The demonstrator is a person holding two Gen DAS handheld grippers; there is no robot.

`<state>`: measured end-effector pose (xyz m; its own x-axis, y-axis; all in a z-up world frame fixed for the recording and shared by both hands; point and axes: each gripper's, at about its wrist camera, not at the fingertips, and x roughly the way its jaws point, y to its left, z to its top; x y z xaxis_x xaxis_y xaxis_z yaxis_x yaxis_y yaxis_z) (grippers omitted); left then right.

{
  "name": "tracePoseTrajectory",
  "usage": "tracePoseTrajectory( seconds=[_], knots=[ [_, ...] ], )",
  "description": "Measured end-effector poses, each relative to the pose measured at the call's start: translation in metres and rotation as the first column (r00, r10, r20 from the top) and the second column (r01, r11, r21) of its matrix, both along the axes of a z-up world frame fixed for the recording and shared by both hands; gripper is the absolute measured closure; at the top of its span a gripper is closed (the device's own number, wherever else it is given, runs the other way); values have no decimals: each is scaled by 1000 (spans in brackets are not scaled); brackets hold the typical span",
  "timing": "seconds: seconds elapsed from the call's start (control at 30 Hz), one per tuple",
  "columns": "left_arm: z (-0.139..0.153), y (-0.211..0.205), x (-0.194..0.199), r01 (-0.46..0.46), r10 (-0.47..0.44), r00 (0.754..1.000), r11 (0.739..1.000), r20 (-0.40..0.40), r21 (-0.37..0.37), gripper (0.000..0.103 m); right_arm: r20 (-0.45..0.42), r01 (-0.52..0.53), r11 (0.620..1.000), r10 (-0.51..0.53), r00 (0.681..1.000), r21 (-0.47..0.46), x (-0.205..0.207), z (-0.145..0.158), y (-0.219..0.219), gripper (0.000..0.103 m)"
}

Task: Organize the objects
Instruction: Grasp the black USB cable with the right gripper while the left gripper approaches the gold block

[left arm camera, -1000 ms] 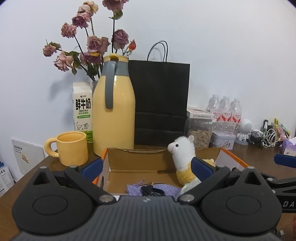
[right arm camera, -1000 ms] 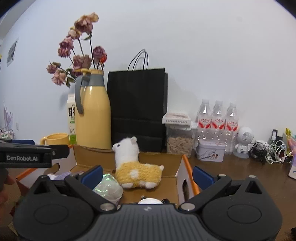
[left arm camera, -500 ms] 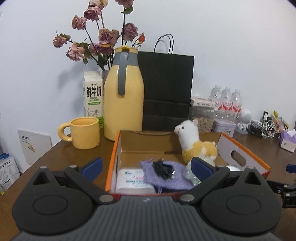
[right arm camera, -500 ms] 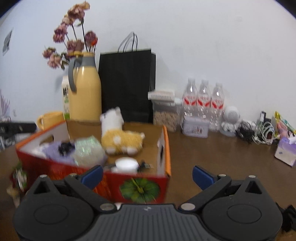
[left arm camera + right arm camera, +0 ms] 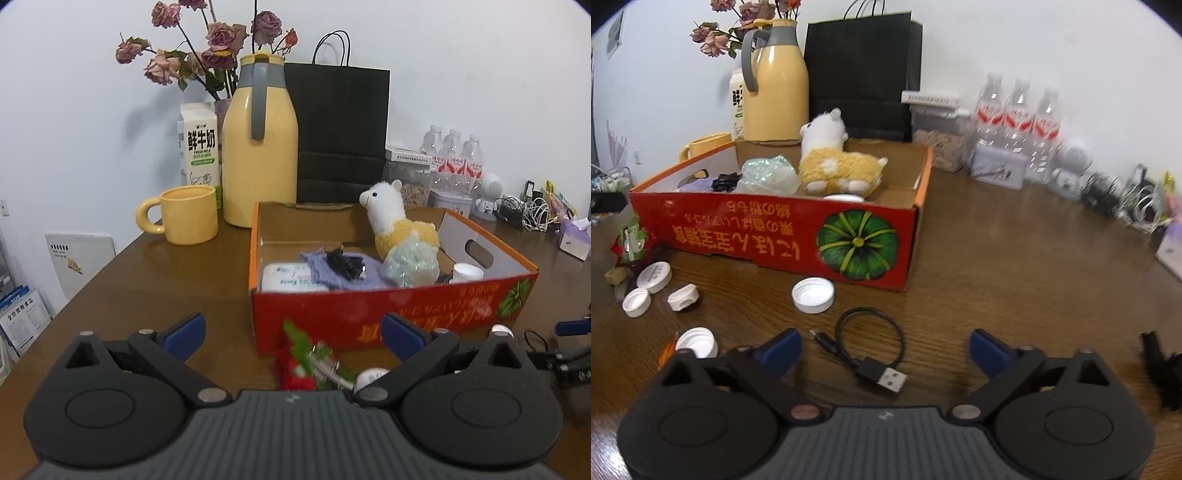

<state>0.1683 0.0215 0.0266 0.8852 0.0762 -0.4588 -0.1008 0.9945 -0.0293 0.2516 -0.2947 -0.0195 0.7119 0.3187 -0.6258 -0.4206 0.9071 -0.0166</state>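
A red cardboard box (image 5: 388, 310) (image 5: 746, 236) holds a llama plush (image 5: 399, 221) (image 5: 834, 162), a purple cloth (image 5: 343, 273), a tissue pack (image 5: 288, 277) and a crinkled green wrap (image 5: 768, 177). My left gripper (image 5: 291, 332) is open and empty above a red and green wrapped item (image 5: 299, 362) in front of the box. My right gripper (image 5: 884, 349) is open and empty over a short black USB cable (image 5: 868, 354). Several white caps (image 5: 812, 295) lie on the table before the box.
A yellow jug (image 5: 258, 147), a yellow mug (image 5: 184, 218), a milk carton (image 5: 197, 147), dried roses and a black paper bag (image 5: 340, 133) stand behind the box. Water bottles (image 5: 1015, 114), a tin and tangled cables (image 5: 1137, 206) line the right wall. A black object (image 5: 1163, 373) lies at far right.
Both grippers have pulled back and lowered from over the box to the table in front of it. The caps, the cable and the wrapped item have come into view.
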Motion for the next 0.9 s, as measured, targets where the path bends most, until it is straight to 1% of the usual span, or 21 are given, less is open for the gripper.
tracePoseTrajectory(
  seconds=[0.07,0.17,0.23,0.33,0.4,0.6,0.9],
  knots=[
    [-1,2,-7,-1,1,1000,1000,-5,-2,0,-12,-7,1000,8,1000,28,3,-1,-1,18],
    [-1,6,-16,-4,4,1000,1000,-7,-3,0,-7,-18,999,18,1000,40,2,-1,0,29],
    [0,9,-21,-12,12,1000,1000,-7,-7,0,1,-32,998,32,1000,46,0,1,0,47],
    [0,12,-27,-24,24,1000,1000,-9,-7,0,10,-35,998,35,999,45,-3,2,2,57],
    [0,13,-29,-31,31,999,1000,-12,-5,0,14,-36,998,36,999,45,-5,3,3,59],
    [-9,20,-30,-63,62,997,998,-51,-4,0,51,-32,998,30,998,51,-15,6,4,61],
    [-30,23,-24,-83,79,989,996,-125,-27,0,156,1,996,-15,988,90,-39,16,2,61]
  ],
)
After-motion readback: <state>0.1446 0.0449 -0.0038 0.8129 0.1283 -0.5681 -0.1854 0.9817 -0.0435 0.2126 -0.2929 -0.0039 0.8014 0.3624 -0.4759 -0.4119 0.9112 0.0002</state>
